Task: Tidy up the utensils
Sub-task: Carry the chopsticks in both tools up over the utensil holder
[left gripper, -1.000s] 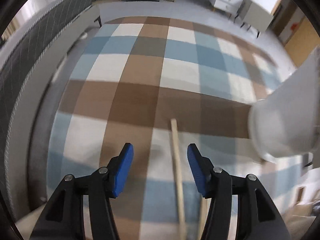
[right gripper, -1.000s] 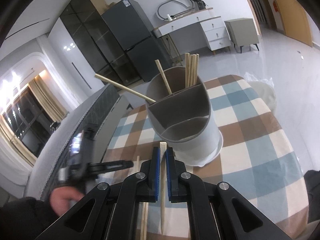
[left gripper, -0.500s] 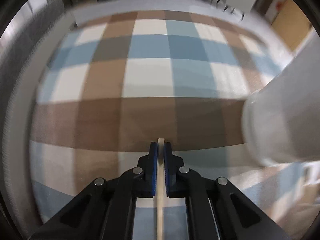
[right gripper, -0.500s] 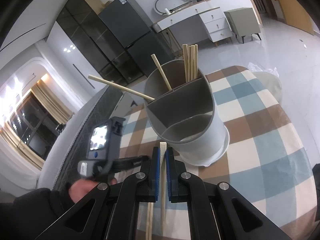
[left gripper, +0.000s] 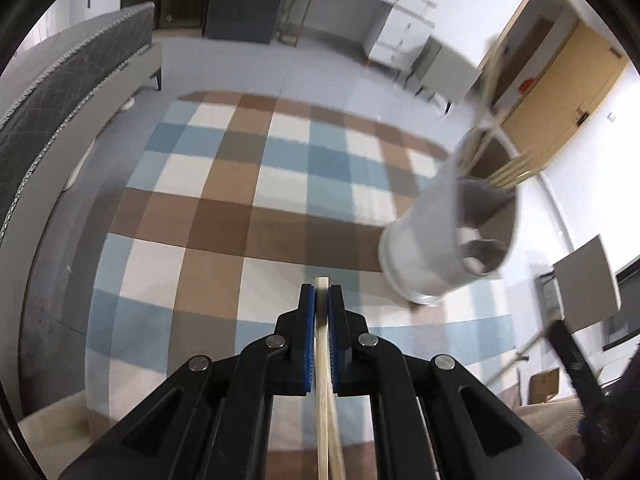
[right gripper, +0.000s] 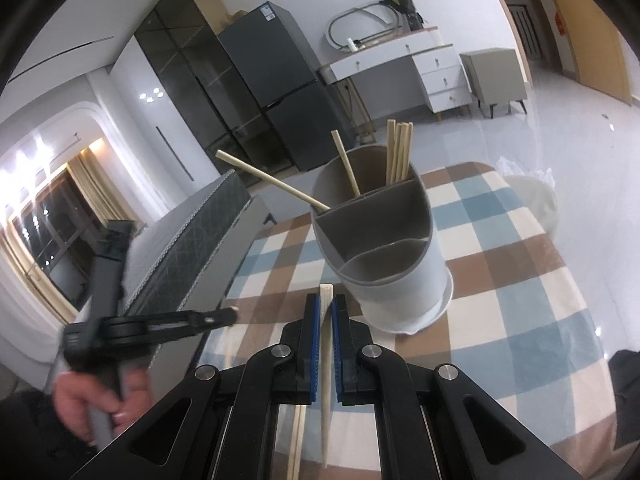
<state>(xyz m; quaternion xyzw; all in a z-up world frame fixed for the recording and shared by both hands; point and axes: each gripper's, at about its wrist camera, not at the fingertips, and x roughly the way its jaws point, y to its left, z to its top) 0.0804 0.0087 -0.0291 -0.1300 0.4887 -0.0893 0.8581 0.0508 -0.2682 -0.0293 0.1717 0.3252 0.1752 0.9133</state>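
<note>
My left gripper (left gripper: 321, 296) is shut on a wooden chopstick (left gripper: 322, 360), held above the checked tablecloth (left gripper: 240, 184). To its right stands the grey-and-white utensil holder (left gripper: 440, 232), with several chopsticks (left gripper: 504, 172) in its far compartment. In the right wrist view my right gripper (right gripper: 326, 304) is shut on another chopstick (right gripper: 327, 360), just short of the holder (right gripper: 400, 280). Several chopsticks (right gripper: 398, 152) stand in its back compartment, and its two nearer compartments show nothing inside. The left gripper (right gripper: 234, 314) appears at the left, blurred, held by a hand (right gripper: 92, 400).
One loose chopstick (right gripper: 298, 432) lies on the cloth under my right gripper. A grey sofa (left gripper: 60, 100) runs along the table's left side. A white bag (right gripper: 536, 200) sits on the floor past the table's far right edge.
The left gripper shut on the chopstick lying on the cloth, then lifted it up and tilted, bringing the holder's top into its view. The right gripper kept its chopstick and barely moved.
</note>
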